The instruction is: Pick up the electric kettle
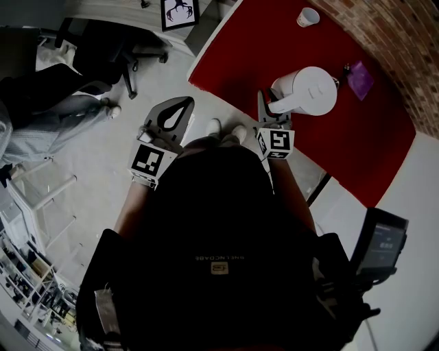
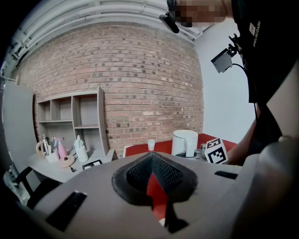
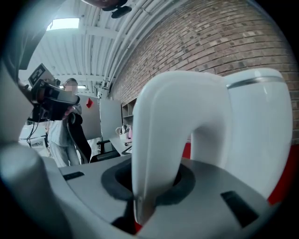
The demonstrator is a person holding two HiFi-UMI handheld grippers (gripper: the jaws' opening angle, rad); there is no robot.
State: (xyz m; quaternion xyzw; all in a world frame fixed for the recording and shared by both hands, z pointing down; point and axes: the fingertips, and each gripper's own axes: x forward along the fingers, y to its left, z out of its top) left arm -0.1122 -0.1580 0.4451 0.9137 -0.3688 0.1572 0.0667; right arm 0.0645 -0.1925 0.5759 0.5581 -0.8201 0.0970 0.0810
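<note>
Closest to the camera in the right gripper view, the white handle (image 3: 156, 140) of the electric kettle (image 3: 247, 126) is seen standing between the jaws of the right gripper (image 1: 266, 106). It is squeezed by them from both sides, so the kettle is held by its handle. From that view alone, where the kettle stands cannot be told. That is shown by the head view, where the kettle is seen on the red counter (image 1: 357, 151), near the edge beside the person. A small white cup (image 1: 308, 16) and a purple thing (image 1: 360, 79) are also seen there, farther back on the counter and well apart from the kettle. The left gripper (image 1: 185, 103) is held over the grey floor (image 1: 171, 75), away from the counter. Its jaws are seen closed at the tips, with nothing between them. In the left gripper view, the kettle is seen from the side, with the right gripper's marker cube (image 2: 216, 150) just beside it. Only that view shows the shelves (image 2: 70, 116) against the brick wall (image 2: 140, 84). Only the right gripper view shows another person (image 3: 60, 135) standing far behind.
</note>
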